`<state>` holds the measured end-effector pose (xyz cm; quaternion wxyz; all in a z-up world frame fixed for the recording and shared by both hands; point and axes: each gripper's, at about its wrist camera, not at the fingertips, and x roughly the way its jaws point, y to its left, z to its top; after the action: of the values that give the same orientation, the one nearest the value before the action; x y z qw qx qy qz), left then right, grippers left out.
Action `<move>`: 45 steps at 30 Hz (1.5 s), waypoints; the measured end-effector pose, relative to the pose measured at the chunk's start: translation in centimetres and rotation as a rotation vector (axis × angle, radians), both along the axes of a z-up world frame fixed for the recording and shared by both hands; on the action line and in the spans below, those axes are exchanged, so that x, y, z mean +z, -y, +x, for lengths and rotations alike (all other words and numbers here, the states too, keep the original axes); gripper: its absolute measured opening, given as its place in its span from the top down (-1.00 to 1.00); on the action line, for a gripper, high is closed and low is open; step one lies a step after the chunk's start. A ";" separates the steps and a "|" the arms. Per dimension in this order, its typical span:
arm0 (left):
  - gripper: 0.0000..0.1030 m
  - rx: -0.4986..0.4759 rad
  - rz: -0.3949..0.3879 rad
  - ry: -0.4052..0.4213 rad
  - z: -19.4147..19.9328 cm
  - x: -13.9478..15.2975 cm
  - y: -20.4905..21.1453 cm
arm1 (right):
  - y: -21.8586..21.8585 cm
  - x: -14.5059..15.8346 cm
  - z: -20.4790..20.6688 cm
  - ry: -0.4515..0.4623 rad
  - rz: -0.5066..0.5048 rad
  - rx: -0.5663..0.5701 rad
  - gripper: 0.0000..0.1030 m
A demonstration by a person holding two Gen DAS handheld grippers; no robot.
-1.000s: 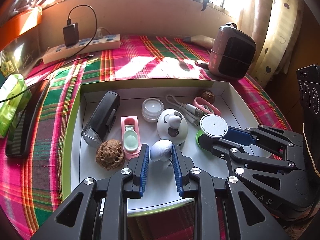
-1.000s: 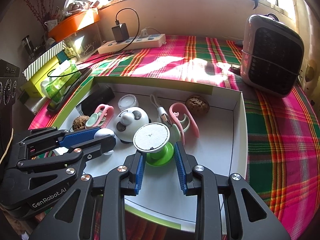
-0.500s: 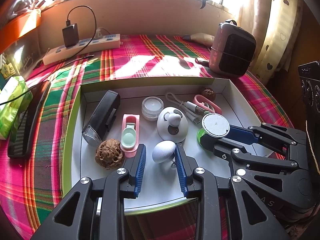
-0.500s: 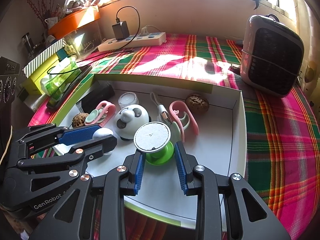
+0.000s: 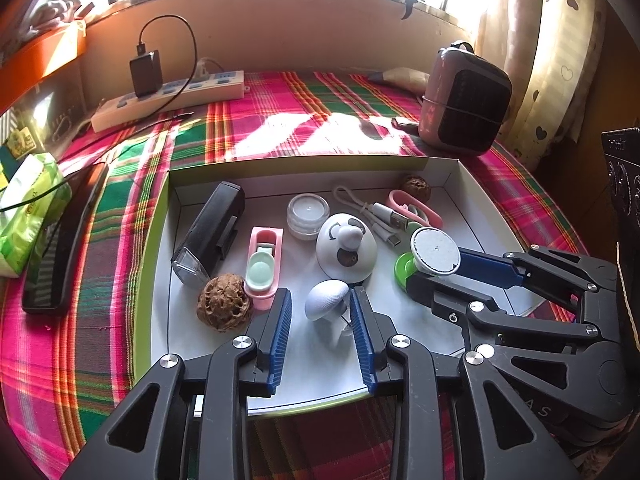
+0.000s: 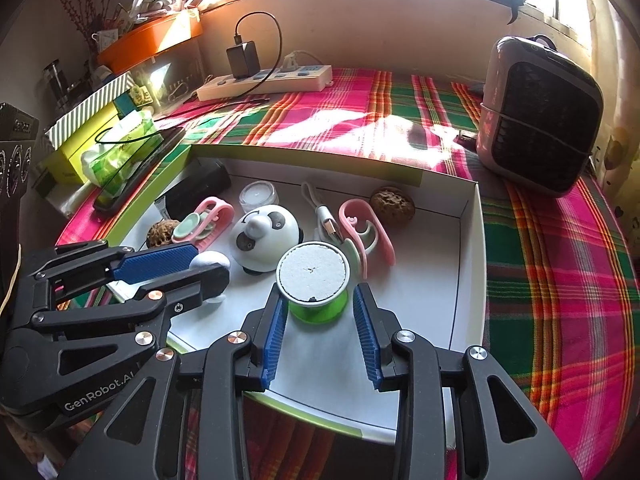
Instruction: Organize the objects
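Observation:
A shallow white box point(image 5: 452, 176) lies on the plaid cloth and holds the small items. My left gripper point(image 5: 320, 292) straddles a white mushroom-shaped piece point(image 5: 326, 300) that rests tilted on the box floor. Its jaws are opening, with a gap at the left pad. My right gripper point(image 6: 320, 292) straddles a green spool with a white round top point(image 6: 314, 276). Those jaws are opening too, and both pads stand clear of the spool. Each gripper shows in the other's view: the right gripper point(image 5: 436, 272) and the left gripper point(image 6: 208, 264).
Also in the box are a panda dome point(image 5: 346, 248), two walnuts point(image 5: 224, 308) point(image 5: 416, 188), a black lamp point(image 5: 212, 232), a pink toy point(image 5: 262, 268), a small jar point(image 5: 308, 212), a cable point(image 5: 376, 212) and a pink clip point(image 5: 416, 206). A heater point(image 5: 464, 112) and a power strip point(image 5: 168, 96) stand behind.
Both grippers' jaws have widened. The left has let go of the white mushroom piece, which now sits lower and tilted. The right pads have drawn away from the green spool.

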<state>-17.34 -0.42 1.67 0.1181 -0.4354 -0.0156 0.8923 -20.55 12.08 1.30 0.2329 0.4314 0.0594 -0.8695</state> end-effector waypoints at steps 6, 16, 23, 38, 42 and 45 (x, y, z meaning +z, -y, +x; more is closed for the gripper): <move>0.42 0.019 -0.010 -0.025 1.1 0.6 0.2 | -0.6 0.5 0.7 -0.010 -0.012 -0.035 0.03; 0.38 0.040 -0.008 -0.057 3.2 1.7 0.1 | -0.9 1.4 3.0 -0.045 -0.017 -0.052 0.02; 0.37 0.064 -0.027 -0.077 5.1 2.0 0.1 | -1.5 2.1 4.7 -0.071 -0.026 -0.068 0.02; 0.37 0.112 -0.078 -0.094 9.0 1.9 -0.2 | -2.1 2.1 8.9 -0.101 -0.011 -0.080 0.02; 0.36 0.121 -0.092 -0.080 10.1 1.0 -0.3 | -2.2 1.0 9.7 -0.077 0.005 -0.090 0.02; 0.36 0.124 -0.102 -0.064 10.8 0.3 -0.6 | -2.5 0.2 10.1 -0.051 0.011 -0.104 0.02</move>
<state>-6.53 0.19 1.97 0.0406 -0.4102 0.0066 0.9111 -10.44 14.54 1.54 0.1833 0.4128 0.0476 -0.8909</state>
